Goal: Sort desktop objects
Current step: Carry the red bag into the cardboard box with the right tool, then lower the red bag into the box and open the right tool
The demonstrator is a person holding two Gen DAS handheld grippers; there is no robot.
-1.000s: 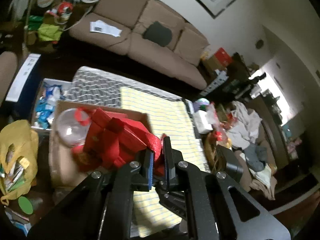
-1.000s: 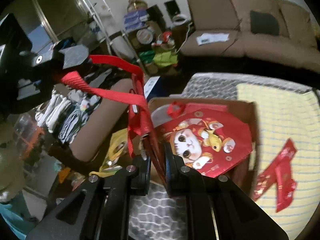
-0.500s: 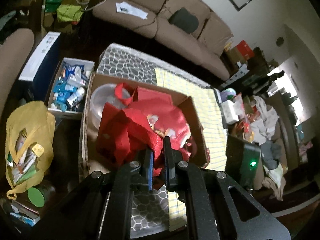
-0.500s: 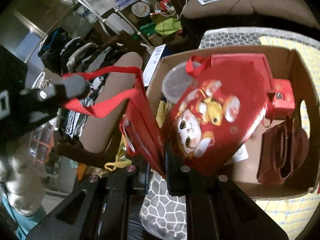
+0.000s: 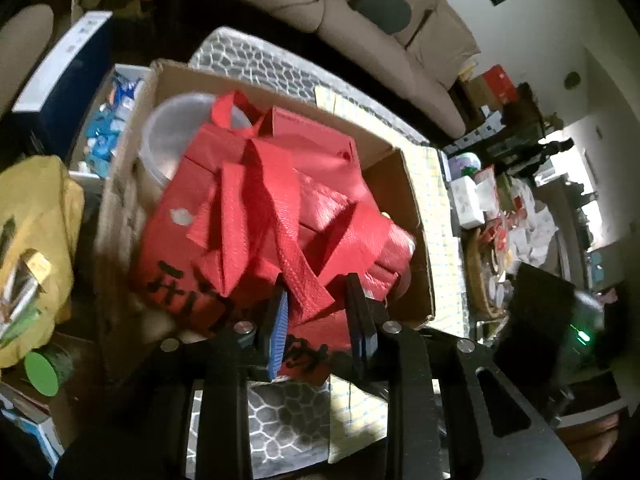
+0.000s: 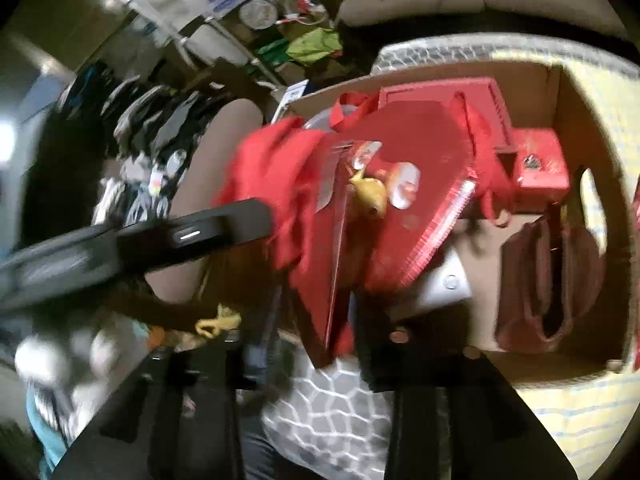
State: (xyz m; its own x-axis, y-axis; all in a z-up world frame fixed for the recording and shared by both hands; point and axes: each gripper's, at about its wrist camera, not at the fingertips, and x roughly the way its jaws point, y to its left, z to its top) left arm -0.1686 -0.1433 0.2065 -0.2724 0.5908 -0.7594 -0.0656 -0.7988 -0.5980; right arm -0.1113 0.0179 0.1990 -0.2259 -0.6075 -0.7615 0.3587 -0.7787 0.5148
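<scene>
A red fabric tote bag [image 5: 276, 216] with a cat print lies crumpled in the open cardboard box [image 5: 404, 184]. My left gripper [image 5: 320, 312] is open just above the box's near edge, with the bag's red strap [image 5: 300, 280] loose between its fingers. In the right wrist view the bag [image 6: 400, 184] hangs over the box [image 6: 576, 92]. My right gripper [image 6: 316, 320] is open with the bag's edge between its fingers. The left gripper's body [image 6: 160, 240] crosses that view at left.
The box also holds a clear plastic tub [image 5: 176, 128], a small red box [image 6: 540, 164] and a brown bag [image 6: 552, 280]. A yellow bag [image 5: 36, 240] and a bin of blue packets [image 5: 108, 128] stand to the left. A sofa [image 5: 360, 12] is behind.
Both grippers have opened and let go of the red bag. The bag has dropped lower into the box and crumpled.
</scene>
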